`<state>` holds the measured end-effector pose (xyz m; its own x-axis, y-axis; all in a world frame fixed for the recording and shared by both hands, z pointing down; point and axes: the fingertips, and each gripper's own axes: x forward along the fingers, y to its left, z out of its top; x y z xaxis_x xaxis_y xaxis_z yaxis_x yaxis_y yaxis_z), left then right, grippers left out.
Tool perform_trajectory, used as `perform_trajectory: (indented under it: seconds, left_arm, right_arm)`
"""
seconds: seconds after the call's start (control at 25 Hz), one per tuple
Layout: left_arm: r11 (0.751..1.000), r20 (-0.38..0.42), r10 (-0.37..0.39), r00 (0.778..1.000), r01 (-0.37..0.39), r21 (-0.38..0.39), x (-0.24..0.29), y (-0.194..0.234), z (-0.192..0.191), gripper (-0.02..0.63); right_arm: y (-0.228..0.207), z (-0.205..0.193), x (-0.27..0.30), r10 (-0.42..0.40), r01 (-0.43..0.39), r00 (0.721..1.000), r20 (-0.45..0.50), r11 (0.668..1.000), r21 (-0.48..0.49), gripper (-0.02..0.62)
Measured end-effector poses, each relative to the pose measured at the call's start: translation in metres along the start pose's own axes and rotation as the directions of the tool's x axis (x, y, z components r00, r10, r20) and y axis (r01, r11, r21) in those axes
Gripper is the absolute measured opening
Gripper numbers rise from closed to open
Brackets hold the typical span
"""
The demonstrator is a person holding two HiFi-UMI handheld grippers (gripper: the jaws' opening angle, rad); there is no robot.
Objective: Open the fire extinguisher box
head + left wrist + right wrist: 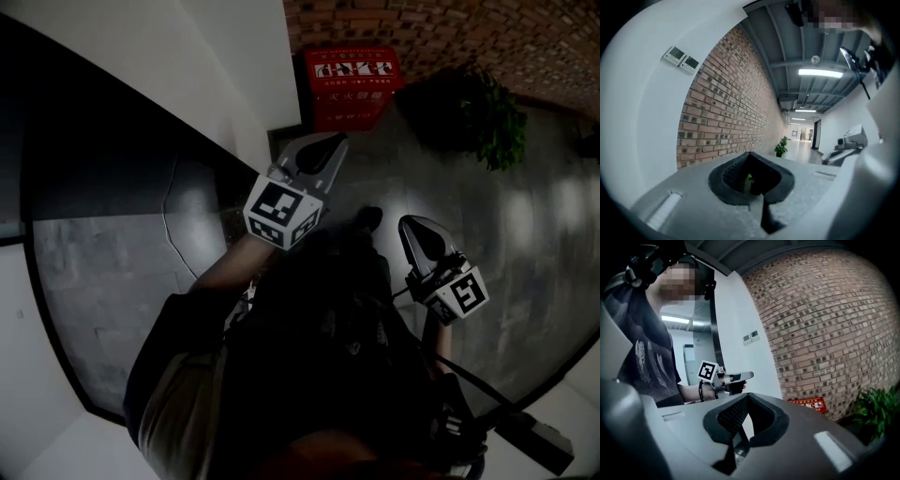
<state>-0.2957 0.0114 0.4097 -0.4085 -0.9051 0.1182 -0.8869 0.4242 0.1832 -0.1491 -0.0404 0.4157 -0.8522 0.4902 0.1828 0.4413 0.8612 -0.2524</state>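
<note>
Standing well back from the box [352, 86]. It is red, sits on the floor [525, 244] at our 12 o'clock, backed against the brick wall [450, 33], and its door looks unopened.

- Left gripper [323, 153]: jaws pressed together, nothing between them. Held out level, nose toward 12 o'clock. We judge it is simply being carried that way, since nothing is in reach.
- Right gripper [422, 239]: jaws likewise closed and empty, held lower at our 3 o'clock side. Its own view catches the box low at the foot of the bricks, far off.
- Both will need to open before either can take the door's edge or latch. We cannot make out a latch from here.

Surroundings:
- Plant [487, 117] at 1 o'clock, just beside the box on its right. Its leaves could crowd a reach from that side.
- White wall [234, 66] comes to a corner at 11 o'clock, near the box's left.
- Two small panels [680, 58] are mounted high on that wall.
- Nothing lies on the floor between us and the box.
</note>
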Motion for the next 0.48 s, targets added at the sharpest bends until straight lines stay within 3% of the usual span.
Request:
perform_trajectory:
  seconds: [0.12,0.24,0.48]
  left_arm:
    - [0.997,-0.014,0.009,1.000,-0.008,0.076,0.024,0.009,-0.005,-0.005]
    - [0.991,-0.021,0.029,0.999,-0.025,0.135,0.057,0.017,0.002,-0.005]
    - [0.978,-0.035,0.195,0.980,-0.192,0.082,0.141,0.051,0.007,-0.005]
  right_arm:
    - [-0.039,-0.005,0.022,0.005,-0.014,0.998,-0.070,0.991,-0.130,0.000]
    - [-0.086,0.002,0.037,0.032,-0.048,0.995,-0.090,0.982,-0.181,0.000]
    - [-0.186,0.041,0.053,0.143,-0.164,0.984,-0.110,0.961,-0.224,0.000]
